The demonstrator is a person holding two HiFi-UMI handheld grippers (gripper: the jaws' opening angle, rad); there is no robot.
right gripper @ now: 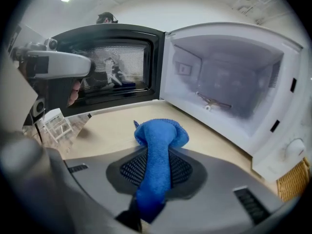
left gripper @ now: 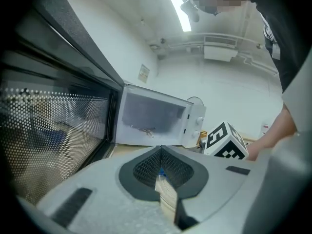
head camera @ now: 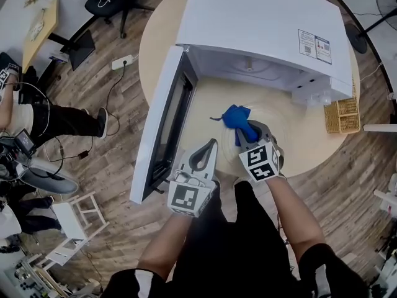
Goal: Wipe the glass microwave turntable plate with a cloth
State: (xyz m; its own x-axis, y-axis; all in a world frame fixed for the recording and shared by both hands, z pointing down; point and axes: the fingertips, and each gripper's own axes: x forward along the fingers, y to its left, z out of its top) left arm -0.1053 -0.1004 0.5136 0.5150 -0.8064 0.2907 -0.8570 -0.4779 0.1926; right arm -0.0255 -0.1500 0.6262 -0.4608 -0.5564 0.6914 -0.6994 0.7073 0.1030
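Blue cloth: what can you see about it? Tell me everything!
The cloth is bright blue and looks soft and fuzzy. The right hand-held gripper pinches it in a long bunched strip, jaws shut on it. Its puffy free end sticks out past the tips, over the wooden table before the open microwave.

The cloth (right gripper: 158, 140) is blue, soft and nappy, like microfibre towelling. Both the right gripper (right gripper: 157, 156) and the left gripper (left gripper: 161, 154) are matt grey plastic, faintly grainy, with black pads (left gripper: 145, 168) of a fine mesh texture. The microwave (head camera: 260, 23) has a smooth white painted shell with a slight sheen. Its door (left gripper: 53, 130) has dark glossy glass over perforated metal sheet. The plate (head camera: 288, 129) looks like clear, ridged glass, though it barely shows against the table (head camera: 158, 42), a pale, smooth, matt wood-look top. The floor (head camera: 118, 172) is grey-brown wood-grain planking. The basket (head camera: 342, 115) is woven wicker.
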